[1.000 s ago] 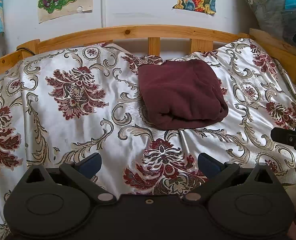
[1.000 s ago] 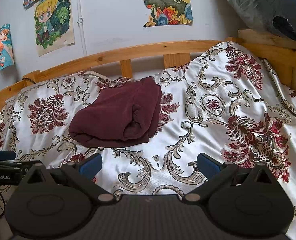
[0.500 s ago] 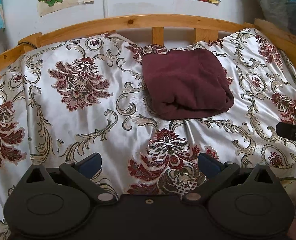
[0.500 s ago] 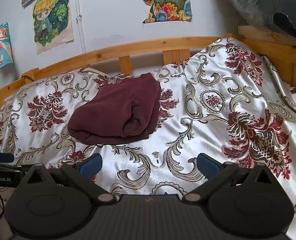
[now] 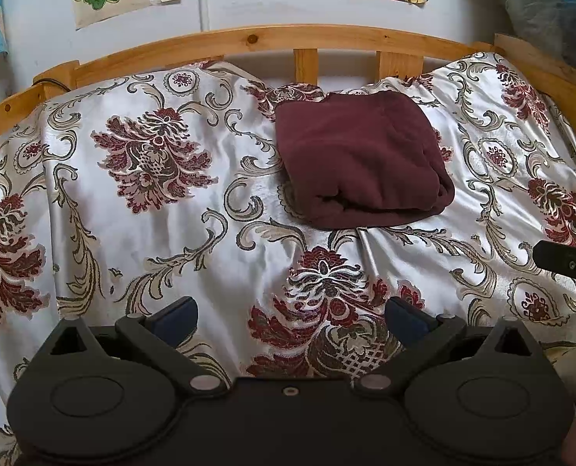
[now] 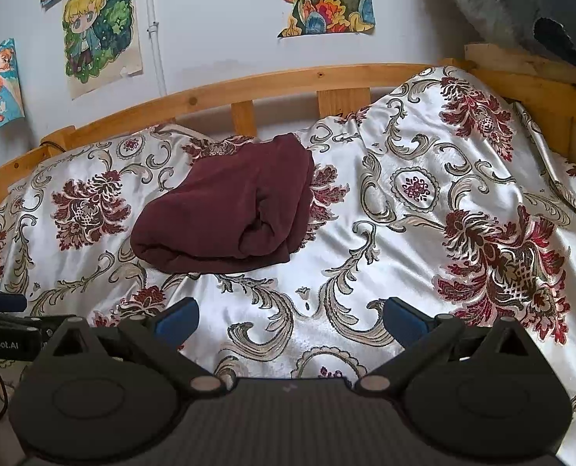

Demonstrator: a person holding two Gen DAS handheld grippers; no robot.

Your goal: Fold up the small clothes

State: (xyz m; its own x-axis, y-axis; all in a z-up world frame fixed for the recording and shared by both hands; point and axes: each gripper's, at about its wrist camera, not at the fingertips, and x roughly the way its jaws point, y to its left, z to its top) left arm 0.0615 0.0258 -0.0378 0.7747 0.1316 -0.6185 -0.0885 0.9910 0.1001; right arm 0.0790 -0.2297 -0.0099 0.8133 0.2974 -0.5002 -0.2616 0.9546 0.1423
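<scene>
While both tools hang low over bed, job looks almost done. Left gripper: fingers wide apart, holding nothing, well short of cloth. Dark red cloth lies folded in thick bundle on shiny flower bedspread, near wooden bed rail. Front edge looks puffy; my guess: press flat, tuck loose lip under. Right gripper: fingers wide apart too, empty, cloth ahead and to its left. Go slow; slippery bedspread may slide.
</scene>
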